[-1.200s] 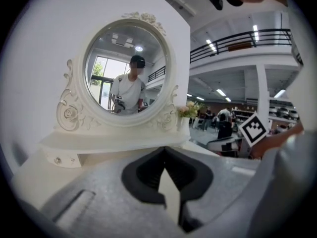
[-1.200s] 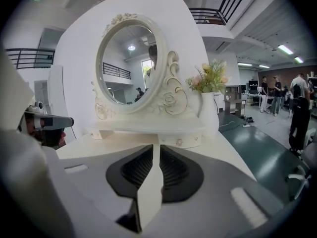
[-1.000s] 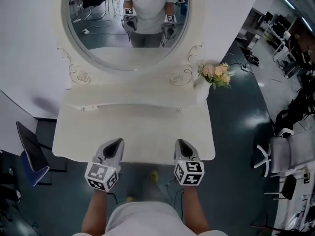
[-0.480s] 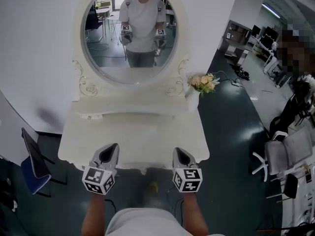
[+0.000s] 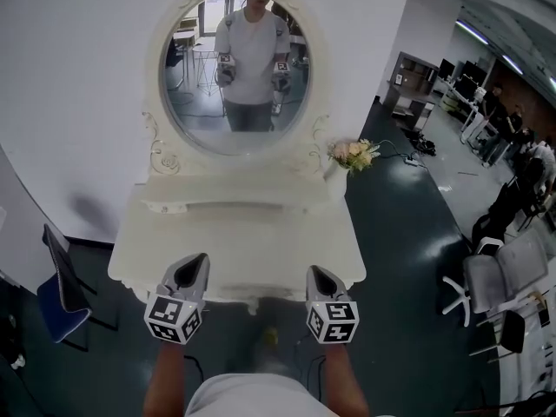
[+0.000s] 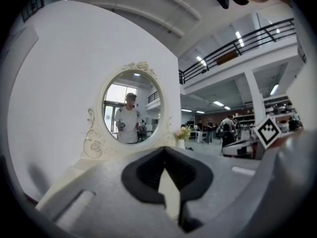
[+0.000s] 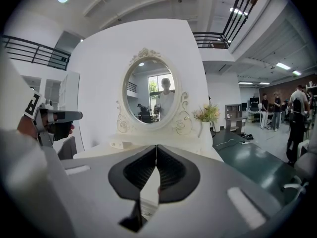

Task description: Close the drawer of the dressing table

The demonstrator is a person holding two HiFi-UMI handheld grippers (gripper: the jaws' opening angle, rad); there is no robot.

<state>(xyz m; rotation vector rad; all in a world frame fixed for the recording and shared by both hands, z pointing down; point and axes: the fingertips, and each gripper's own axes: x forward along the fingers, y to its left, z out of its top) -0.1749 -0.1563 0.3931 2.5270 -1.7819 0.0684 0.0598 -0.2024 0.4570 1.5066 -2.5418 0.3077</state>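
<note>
Hovering side by side at the front edge of the dressing table [image 5: 239, 250], left gripper [image 5: 193, 263] and right gripper [image 5: 320, 274] both have jaws pinched together at the tips, gripping nothing. From above, the drawer is hidden under the counter. Some flowers [image 5: 352, 153] sit beside the mirror [image 5: 236, 76].

This is a large open-plan office or lab hall rather than a home. A dark glossy floor [image 5: 408, 224] runs beside plain white partition walls [image 5: 78, 85]. Grey office chairs [image 5: 488, 281] stand at the right, work desks with monitors [image 5: 459, 102] fill the far corner, and several people [image 5: 511, 130] stand there. The left gripper view shows a railed mezzanine [image 6: 237, 46] and ceiling strip lights [image 6: 218, 103]. An ornate white desk [image 5: 234, 241] with an oval mirror [image 5: 234, 72] stands alone against the wall.
</note>
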